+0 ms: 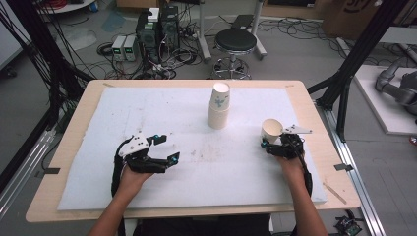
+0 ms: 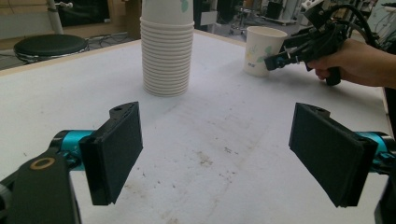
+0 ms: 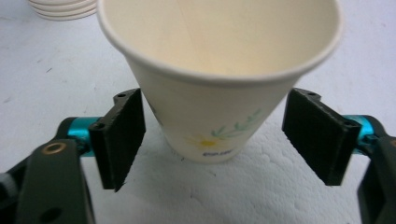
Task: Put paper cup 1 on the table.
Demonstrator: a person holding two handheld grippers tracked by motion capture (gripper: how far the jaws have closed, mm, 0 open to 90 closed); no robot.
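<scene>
A single paper cup (image 1: 271, 130) with a flower print stands upright on the white foam mat (image 1: 196, 172) at the right. My right gripper (image 1: 273, 138) is open, one jaw on each side of this cup (image 3: 219, 84), and neither of the pads presses on it. A tall stack of paper cups (image 1: 219, 105) stands at the middle back of the mat. My left gripper (image 1: 167, 148) rests at the left front, open with nothing between its jaws. In the left gripper view its pads (image 2: 116, 149) frame bare mat, with the stack (image 2: 167, 56) and the single cup (image 2: 261, 49) farther off.
The mat covers most of a wooden table (image 1: 74, 128). Behind the table on the floor are a black stool (image 1: 236, 42), electronics boxes (image 1: 157, 29) and tangled cables. Black frame posts stand at both sides.
</scene>
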